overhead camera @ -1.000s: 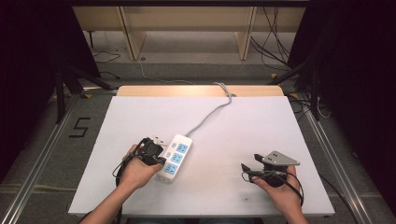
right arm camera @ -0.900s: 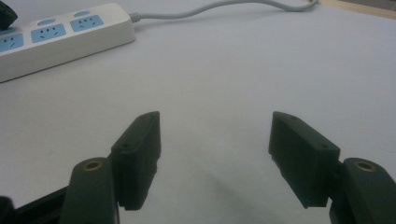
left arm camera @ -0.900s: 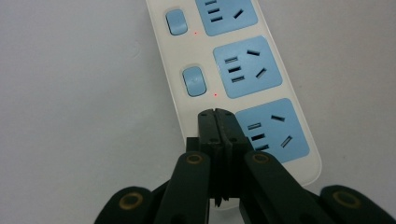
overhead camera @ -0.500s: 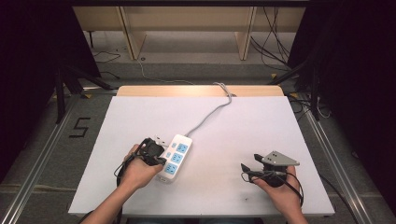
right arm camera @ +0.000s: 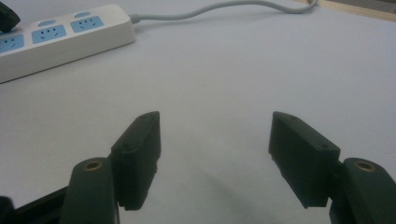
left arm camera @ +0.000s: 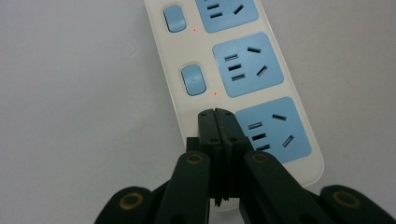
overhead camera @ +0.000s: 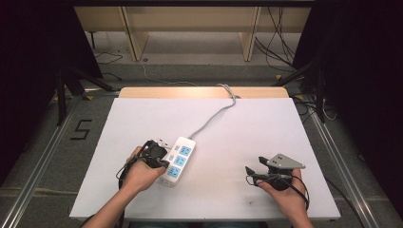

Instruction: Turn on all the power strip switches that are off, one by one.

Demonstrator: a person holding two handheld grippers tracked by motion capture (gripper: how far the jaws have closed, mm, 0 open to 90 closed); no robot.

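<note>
A white power strip (overhead camera: 178, 159) with three blue sockets lies on the white table, left of the middle. Its grey cable (overhead camera: 209, 121) runs to the far edge. My left gripper (overhead camera: 164, 164) is shut, and nothing is held between its jaws. In the left gripper view the joined tips of the left gripper (left arm camera: 215, 114) sit over the power strip (left arm camera: 247, 65) beside the nearest socket, in line with two blue switches (left arm camera: 193, 80). They hide what lies under them. Small red lights glow by the two visible switches. My right gripper (overhead camera: 254, 168) rests open near the front right, empty (right arm camera: 215, 140).
The white table (overhead camera: 266, 128) has a wooden strip along its far edge. In the right gripper view, the power strip (right arm camera: 60, 35) and its cable (right arm camera: 210, 9) lie far off at upper left. Metal rails and dark floor flank the table.
</note>
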